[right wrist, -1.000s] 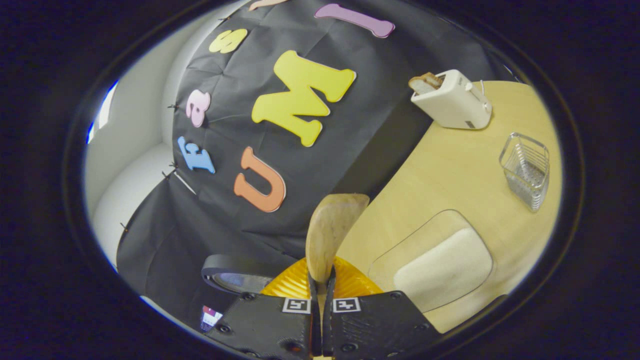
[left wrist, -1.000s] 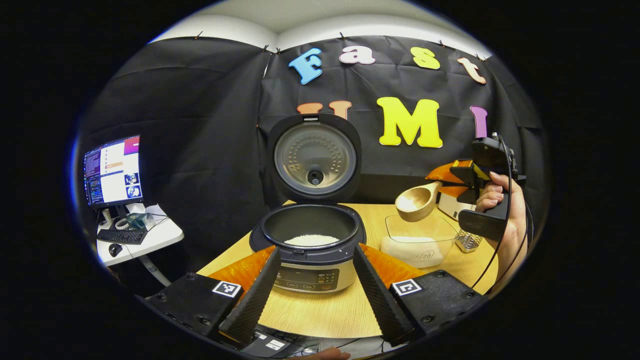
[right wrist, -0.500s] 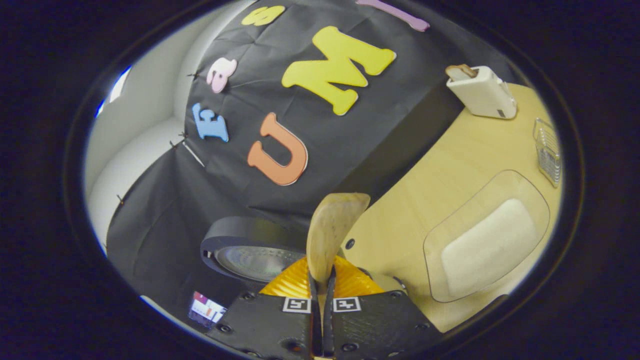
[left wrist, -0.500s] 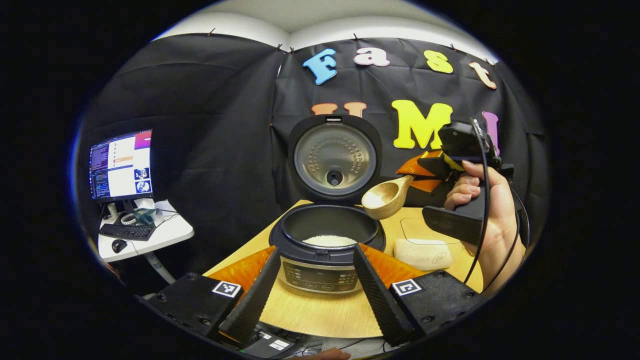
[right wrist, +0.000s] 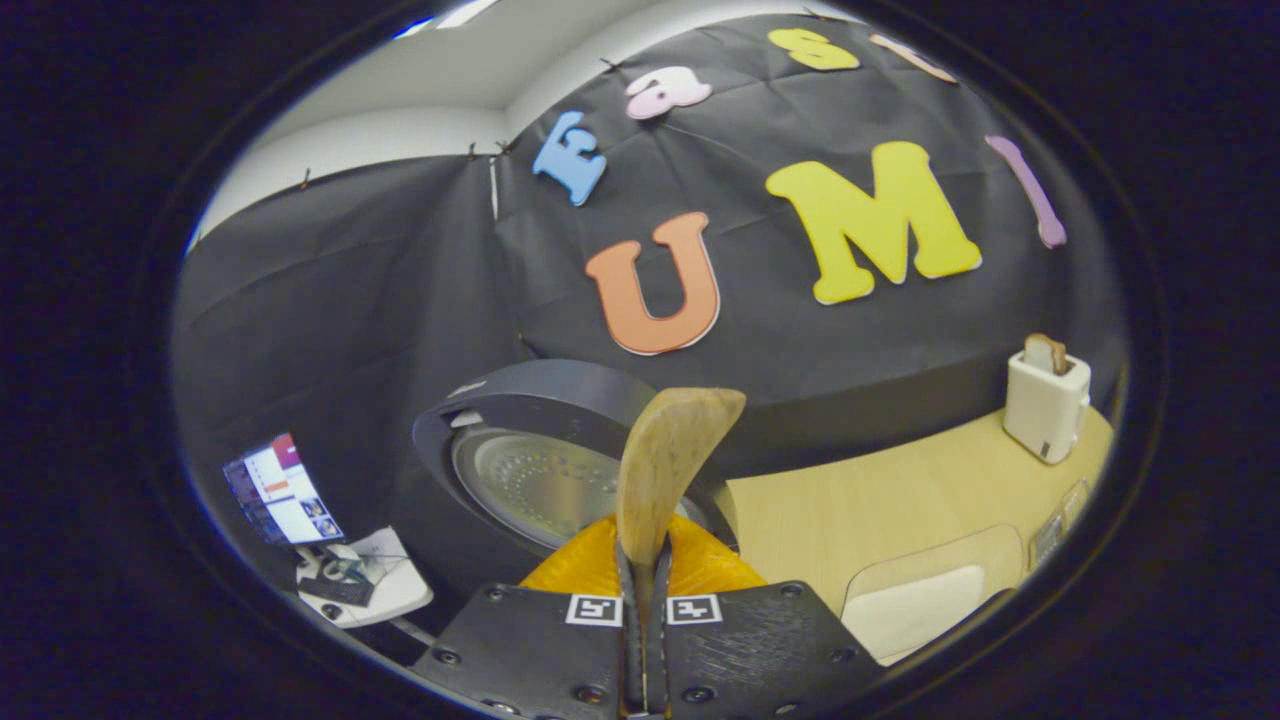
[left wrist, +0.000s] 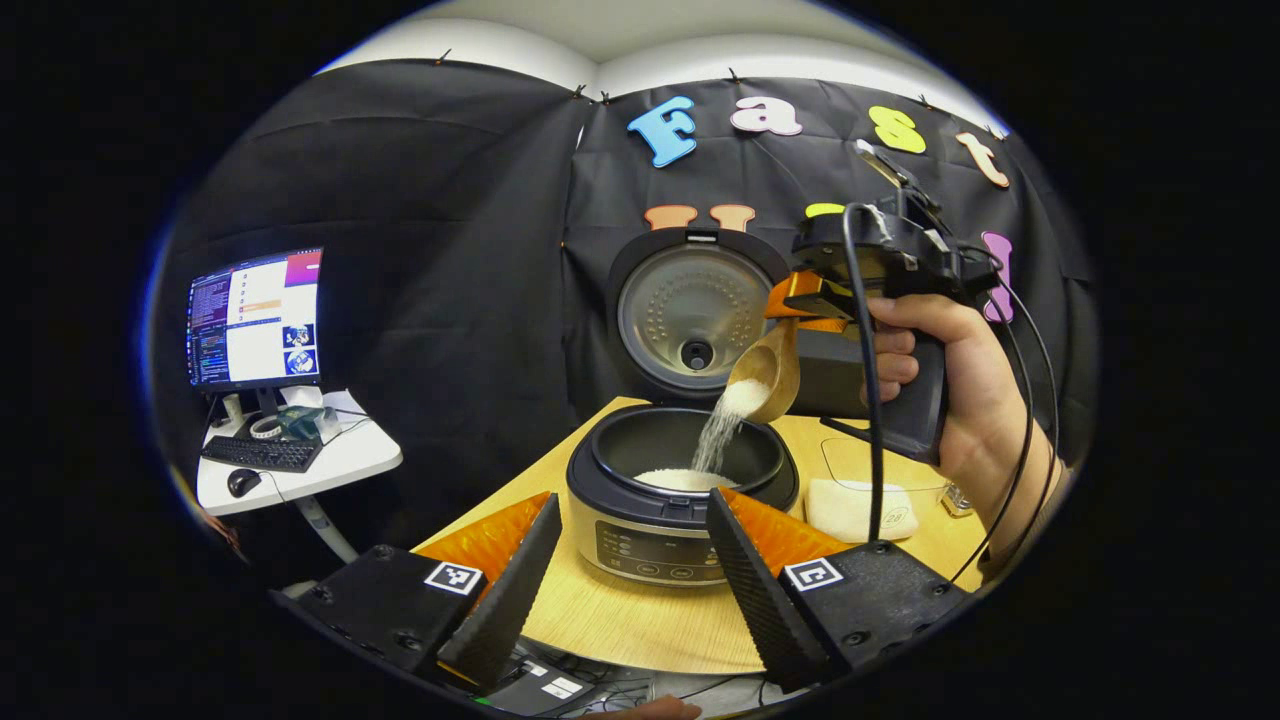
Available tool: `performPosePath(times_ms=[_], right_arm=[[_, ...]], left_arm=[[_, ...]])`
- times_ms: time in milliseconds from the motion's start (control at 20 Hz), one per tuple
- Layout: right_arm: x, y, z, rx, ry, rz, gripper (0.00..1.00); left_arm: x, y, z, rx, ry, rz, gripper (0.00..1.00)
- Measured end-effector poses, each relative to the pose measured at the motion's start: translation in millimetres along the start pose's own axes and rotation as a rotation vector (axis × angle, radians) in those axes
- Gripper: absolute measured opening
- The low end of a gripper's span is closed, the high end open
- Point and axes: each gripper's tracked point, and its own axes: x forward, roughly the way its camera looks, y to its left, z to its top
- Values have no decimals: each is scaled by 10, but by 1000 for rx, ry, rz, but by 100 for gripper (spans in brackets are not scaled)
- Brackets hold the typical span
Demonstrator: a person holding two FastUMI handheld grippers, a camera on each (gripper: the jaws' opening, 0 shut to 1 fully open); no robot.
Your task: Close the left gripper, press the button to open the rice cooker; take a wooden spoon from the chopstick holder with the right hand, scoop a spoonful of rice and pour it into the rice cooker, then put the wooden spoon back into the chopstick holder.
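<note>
Two grippers | your right gripper clamps the wooden spoon, tipped above the open rice cooker on the tabletop, rice streaming into the pot | your left gripper held wide, empty, framing the cooker

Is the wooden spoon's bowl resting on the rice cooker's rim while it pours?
Apart. In the left gripper view the wooden spoon hangs tilted above the rice cooker, with a stream of rice falling through open space between its bowl and the pot's rim.
</note>
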Motion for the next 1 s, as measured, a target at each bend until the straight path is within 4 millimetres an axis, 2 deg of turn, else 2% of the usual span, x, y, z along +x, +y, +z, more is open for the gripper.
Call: performPosePath(times_ms=[250, 450, 650, 850, 1000], right_arm=[[3, 262, -41, -294, 9, 37, 1], [-148, 503, -74, -495, -26, 77, 1], [-256, 635, -68, -653, -83, 69, 2], [-355, 627, -43, -674, -105, 55, 2], [-445, 426, 37, -638, -116, 35, 2]], left_arm=[[2, 77, -8, 2, 2, 20, 94], [-3, 159, -30, 4, 8, 42, 94], [6, 186, -51, 5, 15, 63, 94], [1, 185, -54, 9, 19, 67, 92], [4, 165, -41, 17, 7, 46, 92]])
